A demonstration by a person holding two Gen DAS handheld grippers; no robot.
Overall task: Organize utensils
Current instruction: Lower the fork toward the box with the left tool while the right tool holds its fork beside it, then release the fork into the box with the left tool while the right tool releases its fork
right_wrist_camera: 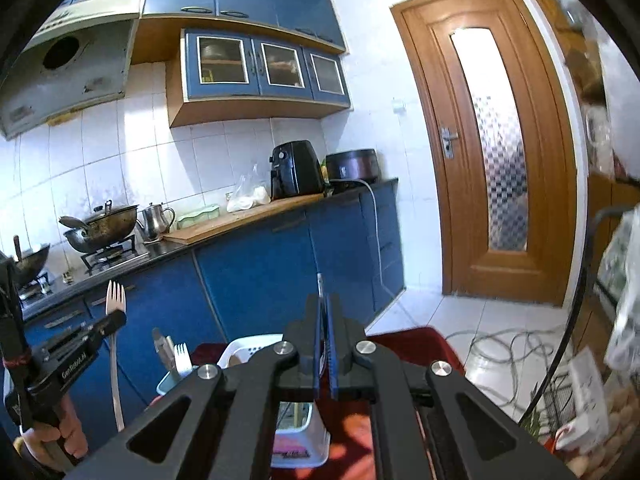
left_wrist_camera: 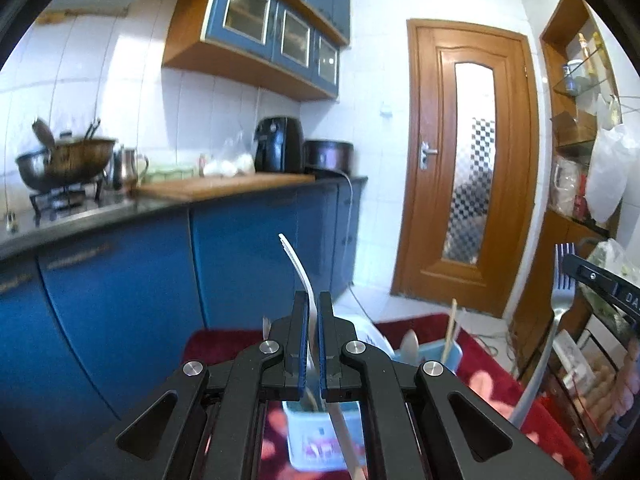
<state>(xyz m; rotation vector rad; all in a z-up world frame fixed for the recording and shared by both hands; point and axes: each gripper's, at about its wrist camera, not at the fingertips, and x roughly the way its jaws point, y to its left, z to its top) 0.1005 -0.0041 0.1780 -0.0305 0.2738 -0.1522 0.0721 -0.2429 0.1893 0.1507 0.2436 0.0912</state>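
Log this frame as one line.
left claw: shut on fork | right claw: shut on fork | both raised above blue holder | neither placed yet

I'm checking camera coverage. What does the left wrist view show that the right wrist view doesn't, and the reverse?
Only the left wrist view: chopsticks standing in the blue holder, and the right hand-held gripper's fork seen broadside.

Only the right wrist view: the range hood, a second wok at the left edge, cables on the floor, and the left hand-held gripper's fork seen broadside.

Both: each hand-held gripper shut on a fork, the door, air fryer, wok on the stove, cutting board, red cloth.
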